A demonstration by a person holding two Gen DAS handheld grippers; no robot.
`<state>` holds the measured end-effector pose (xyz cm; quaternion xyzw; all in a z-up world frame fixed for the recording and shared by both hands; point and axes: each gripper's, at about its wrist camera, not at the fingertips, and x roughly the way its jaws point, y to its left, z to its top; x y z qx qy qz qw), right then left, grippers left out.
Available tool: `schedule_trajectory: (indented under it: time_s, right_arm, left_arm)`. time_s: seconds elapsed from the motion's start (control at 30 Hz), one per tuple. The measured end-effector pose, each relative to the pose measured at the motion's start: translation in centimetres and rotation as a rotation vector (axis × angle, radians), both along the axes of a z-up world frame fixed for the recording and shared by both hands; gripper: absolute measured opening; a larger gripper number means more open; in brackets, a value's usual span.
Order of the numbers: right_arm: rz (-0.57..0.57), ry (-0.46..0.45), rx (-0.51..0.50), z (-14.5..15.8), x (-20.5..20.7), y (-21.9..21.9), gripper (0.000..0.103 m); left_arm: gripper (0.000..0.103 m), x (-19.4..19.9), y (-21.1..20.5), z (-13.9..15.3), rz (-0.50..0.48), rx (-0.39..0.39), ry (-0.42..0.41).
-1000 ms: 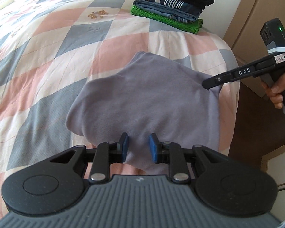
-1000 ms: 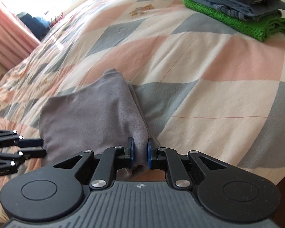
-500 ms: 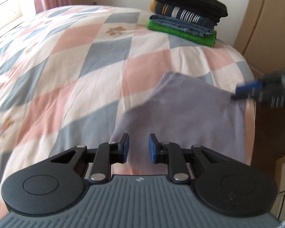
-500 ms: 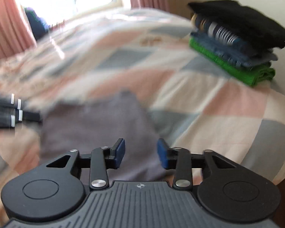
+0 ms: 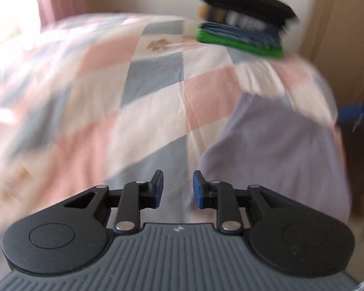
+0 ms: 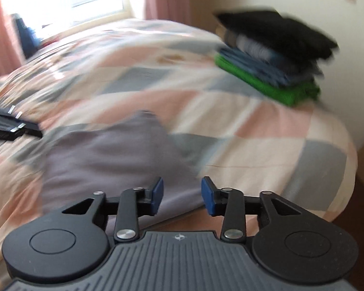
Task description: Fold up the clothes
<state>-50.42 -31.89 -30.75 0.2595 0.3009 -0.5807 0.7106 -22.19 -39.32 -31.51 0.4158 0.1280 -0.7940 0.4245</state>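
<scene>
Grey garment (image 5: pixel 279 145) is lying flat in a compact folded-looking shape at the bed's (image 5: pixel 138 121) near edge, by the corner. The stack of folded clothes (image 6: pixel 274 55) sits at the far corner. Left hand-held gripper (image 5: pixel 175 188) and right hand-held gripper (image 6: pixel 181 194) both have their jaws apart, holding nothing. Looks to me like it's between folds or just needs stacking; frames are too blurry to say which.
</scene>
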Motion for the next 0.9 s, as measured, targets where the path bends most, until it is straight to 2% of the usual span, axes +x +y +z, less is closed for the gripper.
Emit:
schedule_trajectory:
  time_s: [0.07, 0.13, 0.17, 0.23, 0.3, 0.33, 0.37, 0.47, 0.5, 0.53, 0.57, 0.67, 0.73, 0.77, 0.87, 0.9]
  right_arm:
    - [0.090, 0.086, -0.039, 0.8, 3.8, 3.1, 0.053]
    - [0.194, 0.208, -0.069, 0.3, 8.0, 6.0, 0.067]
    - [0.246, 0.274, -0.085, 0.0, 10.1, 7.4, 0.069]
    - [0.330, 0.491, -0.129, -2.2, 13.9, 9.4, 0.070]
    - [0.402, 0.717, -0.179, -4.6, 17.3, 11.1, 0.070]
    - [0.420, 0.792, -0.192, -5.8, 18.5, 11.5, 0.070]
    - [0.416, 0.831, -0.186, -6.7, 19.1, 11.4, 0.070]
    - [0.398, 0.934, -0.166, -8.9, 20.1, 10.8, 0.062]
    - [0.391, 0.966, -0.159, -9.6, 20.4, 10.6, 0.052]
    - [0.383, 0.992, -0.150, -10.2, 20.5, 10.3, 0.027]
    - [0.367, 0.965, -0.123, -10.2, 20.2, 9.9, 0.023]
    - [0.323, 0.881, -0.074, -9.8, 18.9, 9.2, 0.013]
    - [0.304, 0.899, -0.021, -10.5, 17.9, 8.9, 0.000]
    - [0.274, 0.903, 0.049, -11.4, 17.1, 8.7, 0.000]
    - [0.210, 0.821, 0.125, -11.6, 14.5, 8.5, 0.000]
    - [0.163, 0.760, 0.119, -10.2, 13.9, 8.4, 0.000]
  left_arm:
    - [0.024, -0.6, 2.7, -1.1, -0.213, -0.140, -0.181]
    - [0.031, -1.2, 5.5, -3.0, -0.442, -0.285, -0.353]
    - [0.035, -1.6, 6.9, -4.0, -0.557, -0.357, -0.439]
    - [0.035, -2.1, 9.3, -5.9, -0.762, -0.493, -0.592]
    - [0.036, -2.1, 9.1, -7.6, -0.832, -0.561, -0.624]
    - [0.036, -2.1, 8.9, -8.4, -0.861, -0.586, -0.635]
    - [0.037, -2.0, 8.7, -9.1, -0.893, -0.612, -0.648]
    - [0.037, -1.2, 8.1, -11.2, -1.000, -0.693, -0.687]
    - [0.035, -0.8, 7.9, -11.8, -1.027, -0.719, -0.693]
    - [0.030, -0.6, 7.7, -12.0, -1.049, -0.741, -0.690]
    - [0.020, -0.3, 7.6, -12.3, -1.070, -0.764, -0.686]
    - [0.014, 0.5, 7.0, -13.2, -1.128, -0.808, -0.677]
    - [0.014, 1.0, 6.6, -13.7, -1.161, -0.819, -0.673]
    - [0.014, 1.2, 6.5, -13.7, -1.159, -0.814, -0.665]
    - [0.016, 1.2, 6.8, -12.0, -1.057, -0.744, -0.611]
    - [0.020, 1.2, 6.9, -11.5, -1.023, -0.720, -0.593]
